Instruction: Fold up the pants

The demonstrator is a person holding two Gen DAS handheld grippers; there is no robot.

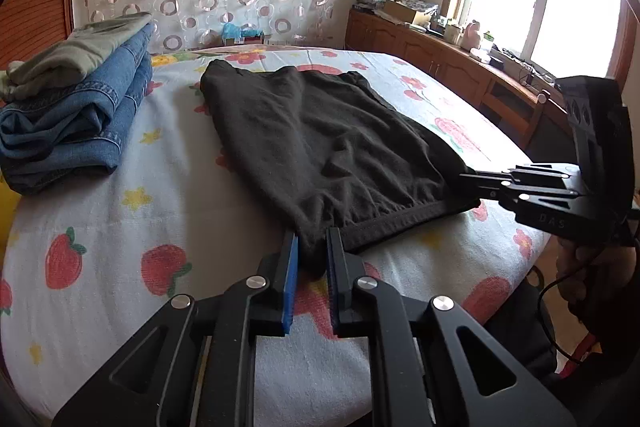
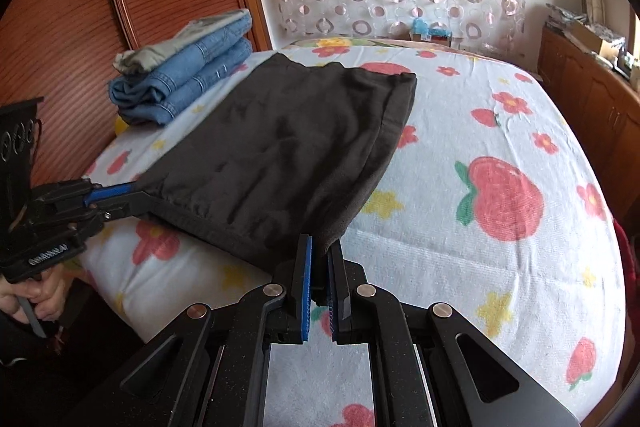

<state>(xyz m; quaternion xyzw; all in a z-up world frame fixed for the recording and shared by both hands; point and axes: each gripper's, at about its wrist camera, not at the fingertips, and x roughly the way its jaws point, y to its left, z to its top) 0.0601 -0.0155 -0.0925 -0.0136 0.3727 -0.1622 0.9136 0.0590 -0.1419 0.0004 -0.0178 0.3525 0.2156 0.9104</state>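
Observation:
Dark brown pants (image 1: 320,143) lie folded on the bed, waistband edge toward me; they also show in the right wrist view (image 2: 280,147). My left gripper (image 1: 313,247) is shut on the near left corner of the pants; it shows from the side in the right wrist view (image 2: 132,197). My right gripper (image 2: 320,251) is shut on the near right corner of the pants and lifts it slightly; it shows in the left wrist view (image 1: 466,183).
A stack of folded jeans (image 1: 72,123) with a grey-green garment (image 1: 84,47) on top sits at the bed's far left, by the wooden headboard (image 2: 80,27). The fruit-print bedsheet (image 2: 500,187) covers the bed. Wooden cabinets (image 1: 440,67) with clutter stand under the window.

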